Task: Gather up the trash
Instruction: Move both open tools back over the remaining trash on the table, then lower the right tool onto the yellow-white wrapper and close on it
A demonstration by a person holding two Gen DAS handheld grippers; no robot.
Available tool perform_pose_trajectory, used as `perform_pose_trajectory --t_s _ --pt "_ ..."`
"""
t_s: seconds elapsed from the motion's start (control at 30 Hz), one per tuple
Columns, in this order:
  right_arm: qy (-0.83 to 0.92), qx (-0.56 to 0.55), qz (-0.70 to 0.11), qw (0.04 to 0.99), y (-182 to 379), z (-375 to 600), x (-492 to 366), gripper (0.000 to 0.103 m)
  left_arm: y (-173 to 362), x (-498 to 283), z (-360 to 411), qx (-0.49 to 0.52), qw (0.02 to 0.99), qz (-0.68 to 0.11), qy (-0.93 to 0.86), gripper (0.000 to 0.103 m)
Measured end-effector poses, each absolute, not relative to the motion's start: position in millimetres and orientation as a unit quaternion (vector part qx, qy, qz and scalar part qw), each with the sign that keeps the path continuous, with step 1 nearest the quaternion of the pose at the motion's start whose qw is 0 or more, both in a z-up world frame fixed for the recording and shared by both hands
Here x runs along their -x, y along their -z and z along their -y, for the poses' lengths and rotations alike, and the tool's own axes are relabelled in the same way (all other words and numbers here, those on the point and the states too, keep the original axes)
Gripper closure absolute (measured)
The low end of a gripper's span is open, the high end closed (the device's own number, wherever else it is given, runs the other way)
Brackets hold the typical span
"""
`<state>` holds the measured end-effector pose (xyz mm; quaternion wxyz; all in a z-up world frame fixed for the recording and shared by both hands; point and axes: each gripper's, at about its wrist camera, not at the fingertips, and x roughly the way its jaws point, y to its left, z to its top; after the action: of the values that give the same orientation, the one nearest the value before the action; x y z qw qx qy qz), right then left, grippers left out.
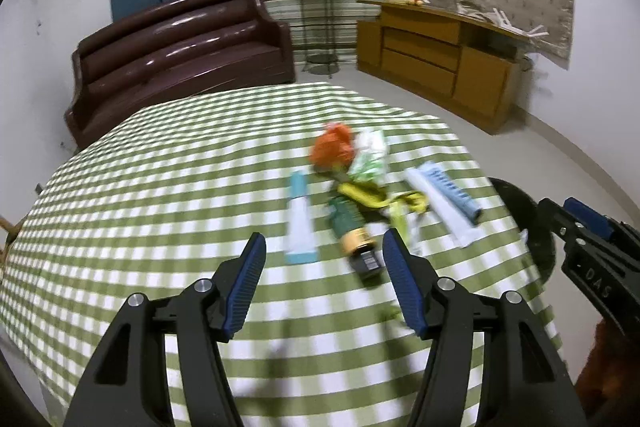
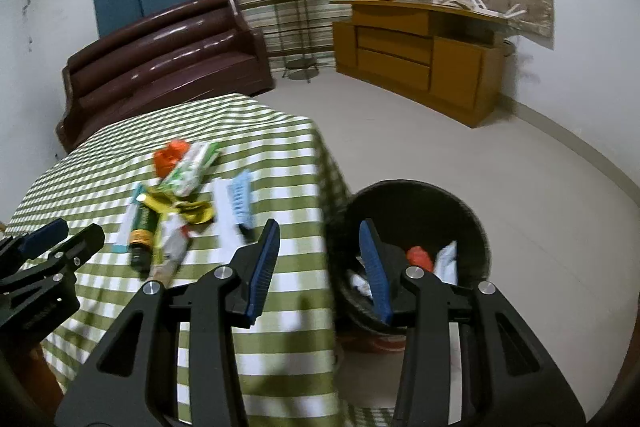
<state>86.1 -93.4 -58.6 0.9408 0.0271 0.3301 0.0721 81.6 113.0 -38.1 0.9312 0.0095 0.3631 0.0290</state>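
Sitting on the floor beside the checked table (image 2: 280,155), the black bin (image 2: 476,227) holds an orange scrap (image 2: 420,257) and white wrappers (image 2: 446,263). More trash (image 1: 360,187) lies clustered on the cloth, while left gripper (image 1: 324,247) and right gripper (image 2: 320,235) hover open-jawed, empty.

The trash pile (image 1: 360,195) on the table is smeared with motion blur, so labels are unreadable. The bin (image 2: 472,227) is partly hidden behind the right gripper (image 2: 320,247), and its contents are hard to tell.
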Motion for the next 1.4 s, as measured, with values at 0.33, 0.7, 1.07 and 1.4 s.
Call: perform_pose_trajectory --t_s 0.33,0.7,1.07,1.4 --pt "-0.122 0.003 -0.342 0.932 66.0 35.0 -77.7 0.062 48.9 -63.6 -165.8 0.008 0.925 -0.372 -0.076 0.041" --pt "-0.143 0.021 -0.359 0.922 71.3 -5.2 -78.0 0.056 58.8 -59.0 -205.3 0.027 0.916 -0.386 -0.108 0.041" --pt "-0.134 0.051 -0.409 0.901 82.0 -18.7 -92.9 0.053 64.7 -58.3 -212.7 0.035 0.914 -0.391 -0.103 0.04" --pt "-0.145 0.063 -0.403 0.901 84.5 -22.5 -85.6 0.088 65.0 -59.8 -208.2 0.034 0.914 -0.392 -0.099 0.037"
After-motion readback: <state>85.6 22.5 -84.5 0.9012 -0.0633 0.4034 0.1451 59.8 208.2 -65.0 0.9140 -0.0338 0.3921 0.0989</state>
